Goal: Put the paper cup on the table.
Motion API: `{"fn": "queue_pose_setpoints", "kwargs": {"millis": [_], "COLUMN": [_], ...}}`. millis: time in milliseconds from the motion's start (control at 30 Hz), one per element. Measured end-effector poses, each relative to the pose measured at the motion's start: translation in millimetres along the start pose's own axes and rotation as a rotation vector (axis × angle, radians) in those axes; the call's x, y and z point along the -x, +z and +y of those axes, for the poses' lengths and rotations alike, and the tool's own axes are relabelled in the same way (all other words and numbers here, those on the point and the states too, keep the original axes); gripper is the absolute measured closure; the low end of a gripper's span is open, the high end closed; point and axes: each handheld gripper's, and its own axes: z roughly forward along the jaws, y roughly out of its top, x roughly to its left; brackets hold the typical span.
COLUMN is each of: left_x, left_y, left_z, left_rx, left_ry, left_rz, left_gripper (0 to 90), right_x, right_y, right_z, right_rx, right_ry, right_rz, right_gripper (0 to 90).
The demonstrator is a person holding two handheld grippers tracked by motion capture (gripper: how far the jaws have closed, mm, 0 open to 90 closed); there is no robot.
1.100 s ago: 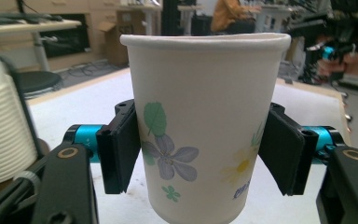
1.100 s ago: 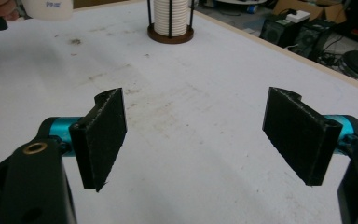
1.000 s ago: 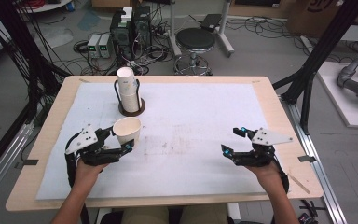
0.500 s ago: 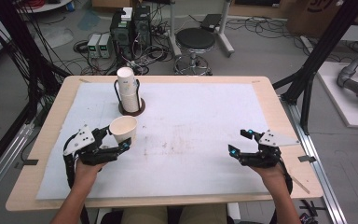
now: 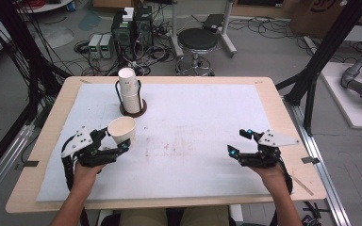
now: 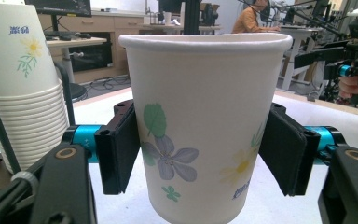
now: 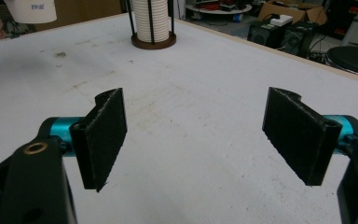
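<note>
A white paper cup [image 5: 121, 129] with a flower print stands upright between the jaws of my left gripper [image 5: 114, 140] at the table's left. In the left gripper view both black pads [image 6: 121, 149] lie against the cup's [image 6: 200, 116] sides. The jaws have just been easing open a little, with the cup still held between them. My right gripper [image 5: 238, 142] rests at the right of the table, open. Nothing lies between its pads [image 7: 105, 135], and the white mat shows through the gap of the right gripper [image 7: 200, 135].
A stack of paper cups in a black wire holder [image 5: 131, 94] stands behind the held cup, close by at its left in the left gripper view [image 6: 18, 84]. A white mat [image 5: 193, 141] covers the wooden table. A stool [image 5: 197, 40] and computers stand on the floor beyond.
My left gripper has drifted slightly to the left with the cup in it. The right gripper has stayed about where it was.
</note>
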Motion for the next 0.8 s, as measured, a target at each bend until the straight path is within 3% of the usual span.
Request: {"fn": "queue_pose_setpoints", "kwargs": {"millis": [300, 400, 500, 800], "left_x": [-12.7, -18.8, -19.3, -18.9], "left_y": [7.2, 13.0, 21.3, 53.3], "left_z": [-6.5, -11.2, -14.1, -30.2], "left_rx": [-0.005, -0.018, -0.032, -0.132], "left_ry": [0.009, -0.028, -0.028, -0.050], "left_rz": [0.020, 0.010, 0.003, 0.002], "left_gripper": [32.7, 32.8, 32.9, 32.9], "right_x": [-2.4, -2.9, -3.2, -3.7], "right_y": [0.6, 1.3, 0.6, -0.3], "right_z": [-1.2, -1.7, -1.9, -1.4], "right_rx": [-0.010, -0.017, -0.013, -0.008], "right_ry": [-0.004, -0.008, -0.007, -0.009], "right_rz": [0.006, 0.009, 0.011, 0.016], "right_gripper": [22.3, 22.3, 22.3, 22.3]}}
